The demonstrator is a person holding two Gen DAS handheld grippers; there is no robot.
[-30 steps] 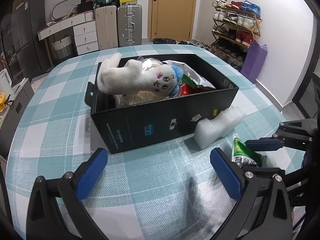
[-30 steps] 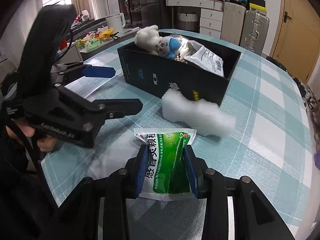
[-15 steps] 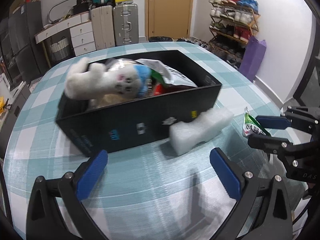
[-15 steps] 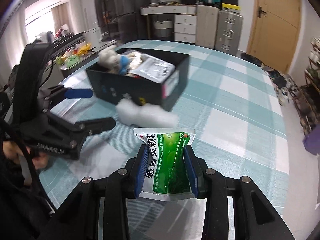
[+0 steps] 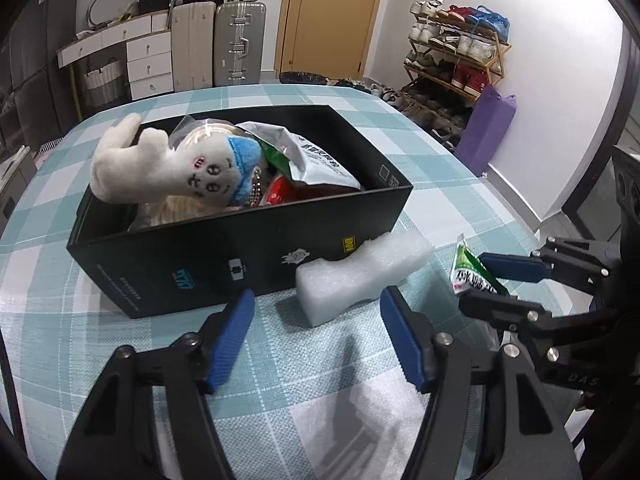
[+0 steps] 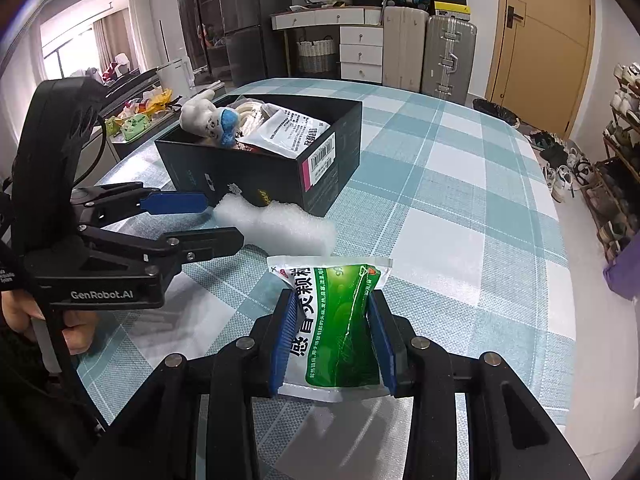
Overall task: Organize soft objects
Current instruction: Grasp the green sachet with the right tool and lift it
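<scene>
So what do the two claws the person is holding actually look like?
Both are matte black plastic frames with silver screw heads and ribbed blue pads on the fingers. The left claw has a tall black handle marked "GenRobot.AI" in white, with a black cable behind it. The right claw looks the same build. A dark sleeve shows at the left hand.

This is a lived-in home, a room near the entrance. A round table under a teal-and-white checked cloth (image 5: 440, 152) fills the near ground. On the far wall stands a wooden door (image 5: 328, 16), with hard-shell suitcases (image 5: 239, 42) and a white chest of drawers (image 5: 150, 62) to its left, boxes stacked on top. To the right, an open shoe rack (image 5: 452, 64) holds sneakers, a purple bag (image 5: 486, 128) leaning below. Far left in the right wrist view, a curtained window (image 6: 108, 36) lets in daylight.
</scene>
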